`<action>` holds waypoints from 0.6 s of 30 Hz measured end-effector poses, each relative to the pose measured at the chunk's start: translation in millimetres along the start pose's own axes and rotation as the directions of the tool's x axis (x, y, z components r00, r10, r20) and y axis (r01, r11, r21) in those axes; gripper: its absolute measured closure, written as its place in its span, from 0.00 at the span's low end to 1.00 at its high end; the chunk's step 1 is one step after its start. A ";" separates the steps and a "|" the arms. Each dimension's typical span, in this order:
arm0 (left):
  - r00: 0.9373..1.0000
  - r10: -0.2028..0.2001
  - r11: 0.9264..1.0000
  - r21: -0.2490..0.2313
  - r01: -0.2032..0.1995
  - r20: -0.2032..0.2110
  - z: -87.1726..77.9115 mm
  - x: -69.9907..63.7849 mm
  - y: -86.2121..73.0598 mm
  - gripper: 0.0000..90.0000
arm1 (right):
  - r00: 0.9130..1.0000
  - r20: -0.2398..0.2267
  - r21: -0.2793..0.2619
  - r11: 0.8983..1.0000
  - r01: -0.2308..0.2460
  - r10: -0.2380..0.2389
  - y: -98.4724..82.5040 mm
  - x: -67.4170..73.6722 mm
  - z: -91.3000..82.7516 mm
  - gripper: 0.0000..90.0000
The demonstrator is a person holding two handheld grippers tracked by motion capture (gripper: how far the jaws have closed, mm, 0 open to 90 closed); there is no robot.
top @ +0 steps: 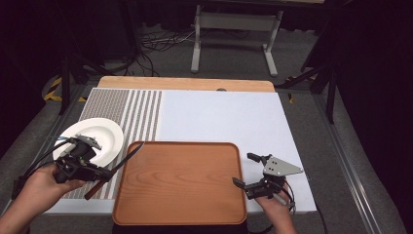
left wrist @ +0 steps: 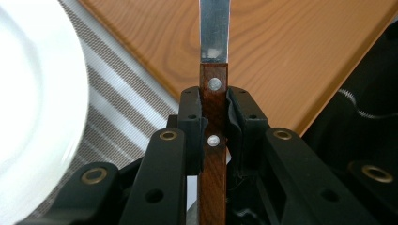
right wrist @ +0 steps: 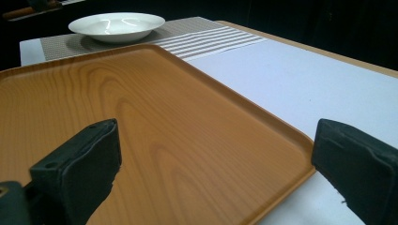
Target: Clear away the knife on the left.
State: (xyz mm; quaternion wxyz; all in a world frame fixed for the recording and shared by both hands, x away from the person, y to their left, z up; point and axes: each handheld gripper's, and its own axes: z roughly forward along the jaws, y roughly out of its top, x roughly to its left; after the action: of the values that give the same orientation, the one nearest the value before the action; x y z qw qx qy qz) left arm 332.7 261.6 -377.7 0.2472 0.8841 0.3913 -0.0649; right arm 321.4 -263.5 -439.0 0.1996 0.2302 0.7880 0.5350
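Left gripper (top: 100, 171): jaws pinch the knife (left wrist: 213, 117) by its brown riveted wooden handle, one jaw on each side, between the two rivets. Blade runs forward from the jaws, its tip over the near-left corner of the tray (top: 180, 214); in the high view the knife slants from the handle end near the desk's front edge up toward the tray's far-left corner. Held in the person's left hand (top: 36, 187), low at the left.

Right gripper (top: 243, 170): jaws spread wide, nothing between them. One jaw sits over the tray's right rim, the other over the white mat (top: 219, 117) just beside the tray. Grey plate on top. Held in the right hand (top: 275, 207), at the near right of the desk.

Tray: wooden, rectangular with rounded corners, bare, at the near centre of the desk (top: 185, 84).

Plate (top: 104, 131): white, round, shallow, bare; on the striped grey section of the mat, left of the tray, just beyond the left gripper.

Desk: light wood, edge visible beyond the mat.
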 end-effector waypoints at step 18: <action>1.000 -0.029 1.000 -0.013 0.029 0.000 33.4 -24.8 18.1 0.86 | 1.000 -0.001 0.003 1.000 0.000 0.000 -0.6 -0.2 -0.9 0.03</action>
State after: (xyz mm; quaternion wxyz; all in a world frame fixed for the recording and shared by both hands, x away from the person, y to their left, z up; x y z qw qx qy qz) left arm 331.4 218.6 -392.1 0.2521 0.8767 0.4044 -0.0656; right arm 321.0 -264.4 -439.3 0.1989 0.2305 0.7889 0.5339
